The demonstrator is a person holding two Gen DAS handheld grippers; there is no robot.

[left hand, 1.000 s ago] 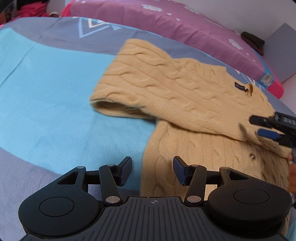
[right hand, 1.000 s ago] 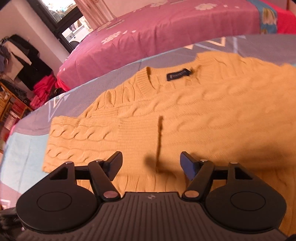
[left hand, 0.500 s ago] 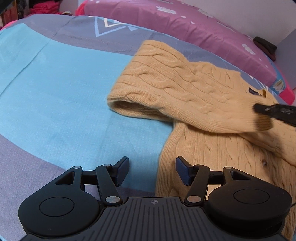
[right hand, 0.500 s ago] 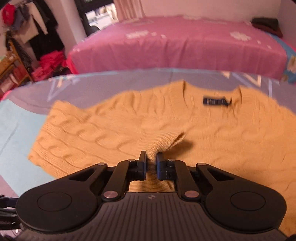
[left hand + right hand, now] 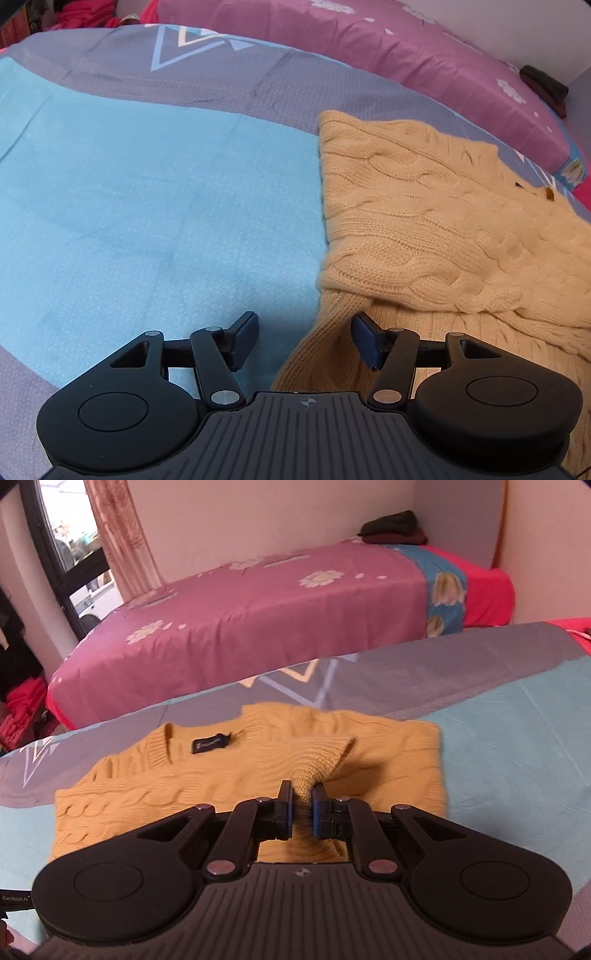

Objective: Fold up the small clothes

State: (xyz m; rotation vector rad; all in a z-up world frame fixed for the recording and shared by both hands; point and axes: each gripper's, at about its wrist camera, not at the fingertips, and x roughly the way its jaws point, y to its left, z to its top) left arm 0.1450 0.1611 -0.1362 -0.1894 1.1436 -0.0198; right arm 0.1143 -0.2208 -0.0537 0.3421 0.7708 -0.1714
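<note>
On a blue bedspread (image 5: 147, 192), the right gripper (image 5: 303, 805) pinched a fold of the yellow cable-knit sweater (image 5: 147, 794) while the left gripper (image 5: 303, 339) hovered with jaws apart.

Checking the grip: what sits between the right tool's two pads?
A bunched fold of the yellow sweater, pinched in the right tool; right wrist view shows it.

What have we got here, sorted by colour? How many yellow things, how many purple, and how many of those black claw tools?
Yellow: 1, the knitted sweater
Blue and grey: 1, the bedspread under it
Purple: 1, the flowered bed cover behind
Dark: 1, the folded clothes pile on that bed
Black claw tools: 2, left gripper, right gripper
Total: 6
</note>
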